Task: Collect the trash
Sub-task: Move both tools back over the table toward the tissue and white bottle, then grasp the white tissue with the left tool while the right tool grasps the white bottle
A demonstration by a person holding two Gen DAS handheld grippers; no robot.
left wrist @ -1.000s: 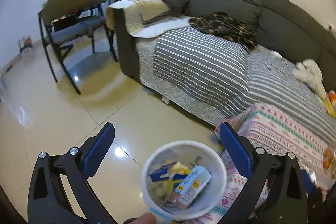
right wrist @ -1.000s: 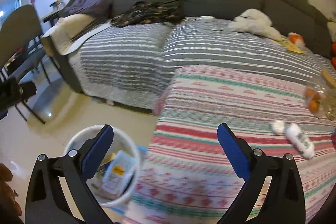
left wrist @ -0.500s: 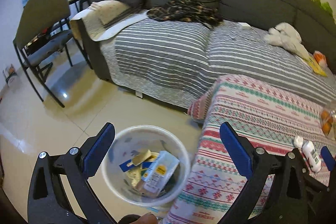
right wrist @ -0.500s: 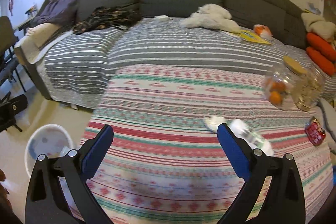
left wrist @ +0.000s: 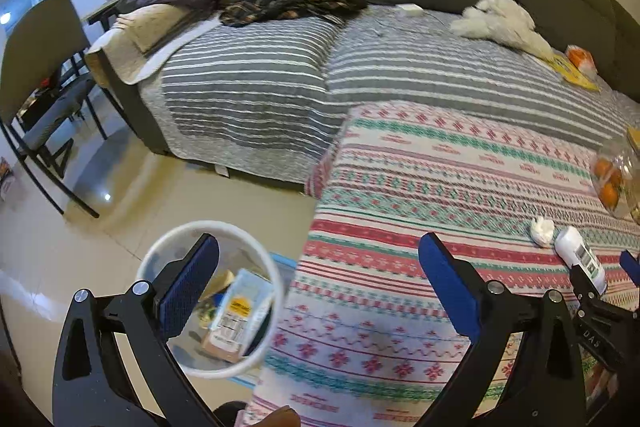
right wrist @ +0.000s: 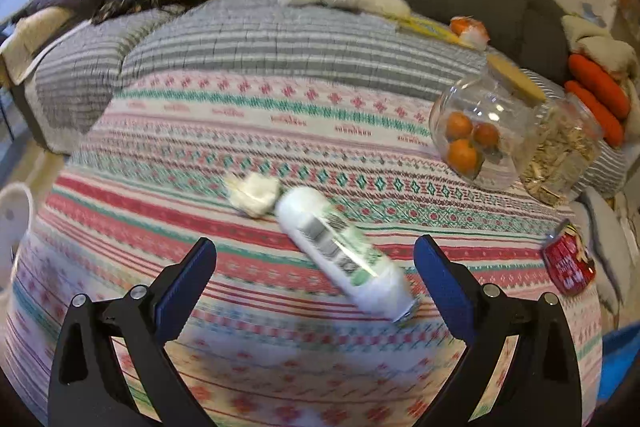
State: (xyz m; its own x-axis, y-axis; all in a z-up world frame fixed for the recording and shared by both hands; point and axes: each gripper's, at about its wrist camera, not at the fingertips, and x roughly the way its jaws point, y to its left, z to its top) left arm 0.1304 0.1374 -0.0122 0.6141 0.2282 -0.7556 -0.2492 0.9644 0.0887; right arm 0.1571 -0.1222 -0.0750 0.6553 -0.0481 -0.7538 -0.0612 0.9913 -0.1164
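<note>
Right gripper spread wide, hovering over white bottle lying beside crumpled tissue mid patterned blanket; left gripper wide, empty, above trash bin off blanket's left edge

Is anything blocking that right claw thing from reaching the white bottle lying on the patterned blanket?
Nothing visible does. The right hand-held gripper is open, and the white bottle lies on the blanket just ahead of it. The crumpled tissue sits at the bottle's far end, out of the path.

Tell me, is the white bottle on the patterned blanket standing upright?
No, the white bottle lies on its side beside a crumpled tissue.
</note>
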